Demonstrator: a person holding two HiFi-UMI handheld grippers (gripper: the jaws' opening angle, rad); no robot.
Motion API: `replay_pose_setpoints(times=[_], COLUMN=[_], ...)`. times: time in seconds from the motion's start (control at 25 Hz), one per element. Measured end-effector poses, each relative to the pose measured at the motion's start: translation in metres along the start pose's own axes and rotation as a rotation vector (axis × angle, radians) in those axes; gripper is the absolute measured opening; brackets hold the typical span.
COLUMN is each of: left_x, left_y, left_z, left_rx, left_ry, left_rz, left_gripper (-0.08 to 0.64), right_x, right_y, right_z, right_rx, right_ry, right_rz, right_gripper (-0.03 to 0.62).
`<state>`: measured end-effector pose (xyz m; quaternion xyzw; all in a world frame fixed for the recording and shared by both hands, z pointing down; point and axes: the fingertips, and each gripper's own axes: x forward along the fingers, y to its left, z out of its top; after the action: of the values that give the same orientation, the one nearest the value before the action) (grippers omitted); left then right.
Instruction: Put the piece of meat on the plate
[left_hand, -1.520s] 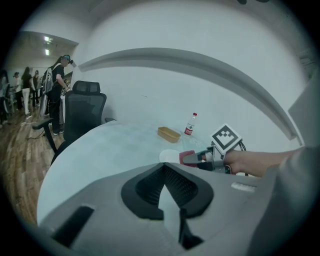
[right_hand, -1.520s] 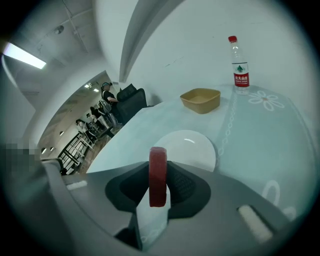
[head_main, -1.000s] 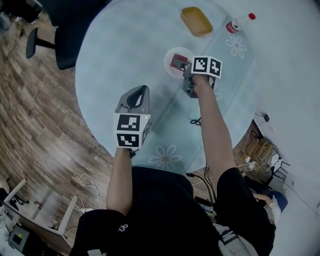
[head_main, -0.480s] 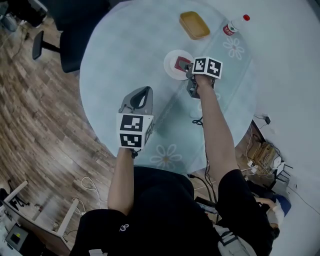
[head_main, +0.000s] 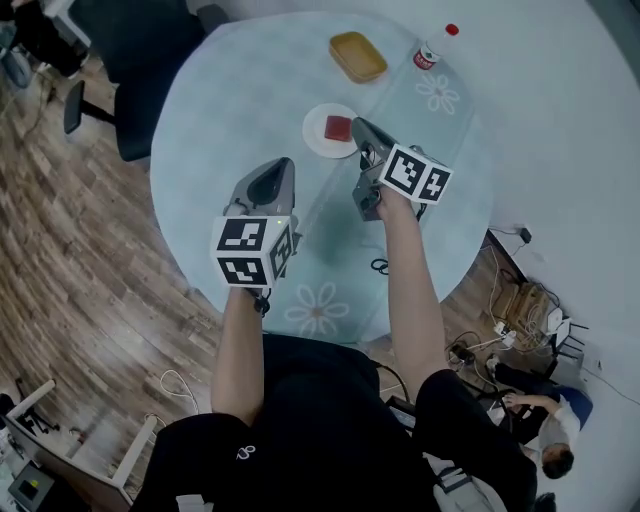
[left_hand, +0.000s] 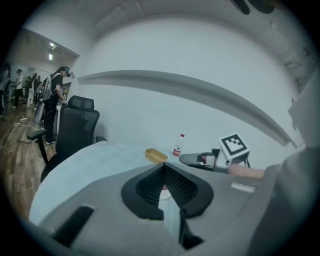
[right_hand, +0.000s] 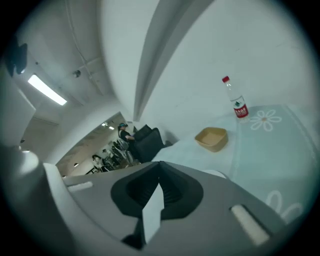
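While Both Grippers Hover, Meat Rests on Plate

As seen from the head view, the piece of meat (head_main: 338, 127) lies flat on the white plate (head_main: 316, 143) on the round table (head_main: 230, 90). Right gripper (head_main: 359, 126): jaws pressed together, empty, tip just beside the plate. Left gripper (head_main: 283, 166): jaws pressed together, empty.

My right tool (head_main: 358, 125) hangs above the desk (head_main: 220, 110), with its shut tip just beside the plate (head_main: 313, 137) that carries the meat (head_main: 338, 127). Further ahead stand a yellow dish (head_main: 358, 56) and a bottle (head_main: 430, 48), with a gap between them. Ahead of my left tool (head_main: 280, 168) and to its left, the desk lies open as far as the office chair (head_main: 130, 70). An open lane runs between both tools.
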<state>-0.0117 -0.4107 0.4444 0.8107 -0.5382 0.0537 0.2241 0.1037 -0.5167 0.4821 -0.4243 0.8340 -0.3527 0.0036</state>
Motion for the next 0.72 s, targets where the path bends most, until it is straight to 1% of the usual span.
replay_pose_setpoints(times=[0.04,0.08,0.16,0.24,0.32,0.44,0.52,0.6,0.72], left_x=[0.000,0.000,-0.003,-0.010,-0.019,-0.035,-0.045,-0.052,-0.058], left_y=[-0.005,-0.009,-0.018,-0.028,-0.041,-0.060,-0.070,-0.076,-0.081], left_z=[0.006,0.013,0.032,0.053,0.071,0.086,0.087,0.086,0.086], left_rx=[-0.002,0.005,0.029,0.051,0.080,0.142,0.159,0.155,0.190], left_ry=[-0.018,-0.037,-0.081,-0.138,-0.199,-0.279,-0.316,-0.338,-0.341], left_rz=[0.001,0.003,0.010,0.024,0.047,0.078,0.080,0.076,0.091], left_gripper=[-0.006,-0.006,-0.006,-0.006,-0.006,-0.006,-0.006,-0.006,-0.006], right_x=[-0.009,-0.020,-0.043,-0.070,-0.101,-0.142,-0.162,-0.173,-0.177], right_y=[0.016,0.029,0.052,0.069,0.081,0.093,0.097,0.097,0.095], right_z=[0.004,0.011,0.029,0.050,0.064,0.068,0.066,0.064,0.058], right_rx=[-0.021,-0.051,-0.126,-0.211,-0.290,-0.396,-0.464,-0.501,-0.533], right_ry=[-0.031,-0.067,-0.145,-0.230,-0.308,-0.386,-0.417,-0.428,-0.399], right_rz=[0.044,0.071,0.083,0.046,-0.014,-0.092,-0.134,-0.152,-0.163], right_gripper=[0.006,0.006,0.006,0.006,0.006,0.006,0.006,0.006,0.006])
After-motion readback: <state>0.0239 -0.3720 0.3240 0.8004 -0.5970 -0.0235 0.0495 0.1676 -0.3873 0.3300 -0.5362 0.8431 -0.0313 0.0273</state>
